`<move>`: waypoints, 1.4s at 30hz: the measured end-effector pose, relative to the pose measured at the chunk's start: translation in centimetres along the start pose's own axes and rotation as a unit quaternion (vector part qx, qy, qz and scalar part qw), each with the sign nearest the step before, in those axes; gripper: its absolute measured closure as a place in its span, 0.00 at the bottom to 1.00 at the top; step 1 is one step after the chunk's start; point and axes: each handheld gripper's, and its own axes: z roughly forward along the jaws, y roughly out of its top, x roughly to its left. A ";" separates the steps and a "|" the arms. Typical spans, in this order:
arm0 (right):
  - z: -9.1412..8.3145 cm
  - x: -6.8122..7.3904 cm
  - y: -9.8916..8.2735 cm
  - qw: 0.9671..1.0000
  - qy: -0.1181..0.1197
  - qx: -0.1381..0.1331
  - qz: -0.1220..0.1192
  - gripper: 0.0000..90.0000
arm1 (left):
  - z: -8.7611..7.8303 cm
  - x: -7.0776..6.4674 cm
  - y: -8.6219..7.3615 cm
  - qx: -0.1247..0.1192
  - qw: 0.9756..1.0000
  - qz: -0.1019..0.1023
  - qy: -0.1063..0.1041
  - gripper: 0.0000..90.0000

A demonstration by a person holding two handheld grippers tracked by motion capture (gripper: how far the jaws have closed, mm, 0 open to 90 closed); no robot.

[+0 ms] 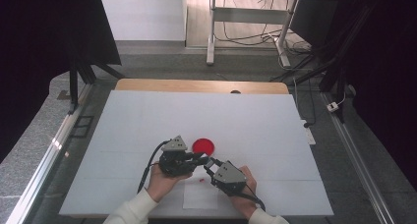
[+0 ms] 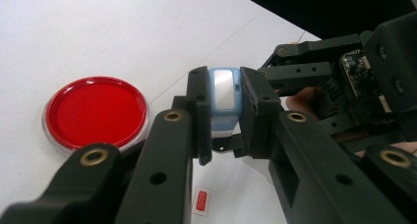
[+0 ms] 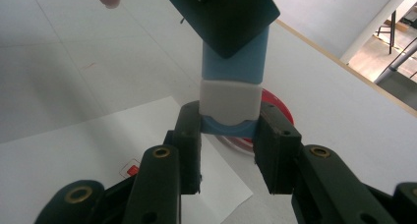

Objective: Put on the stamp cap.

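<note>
This looks like a lab or a test room, not a home. In the middle of the high view stands a table (image 1: 147, 111) with a plain white cover. Black curtains (image 1: 44, 47) hang at the left and right edges. At the top, loose cables (image 1: 246, 37) lie on the floor under a metal desk frame (image 1: 212, 32). Metal rails (image 1: 44, 160) run beside the table.
</note>
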 end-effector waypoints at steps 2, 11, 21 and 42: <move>0.0 0.0 0.0 1.000 0.001 0.000 -0.002 0.72 | -0.1 0.1 0.0 -0.001 1.000 -0.003 -0.001 0.84; 0.2 -0.4 -0.2 1.000 0.017 0.007 0.008 0.71 | -0.1 0.1 0.1 -0.002 1.000 0.001 0.001 0.84; -0.1 -1.2 -0.4 0.999 0.036 0.011 0.029 0.57 | -0.9 0.1 0.4 -0.018 1.000 0.004 0.000 0.84; -6.8 -8.6 -4.9 0.995 0.024 0.026 0.096 0.52 | -2.5 1.1 0.6 -0.018 0.999 0.024 0.026 0.84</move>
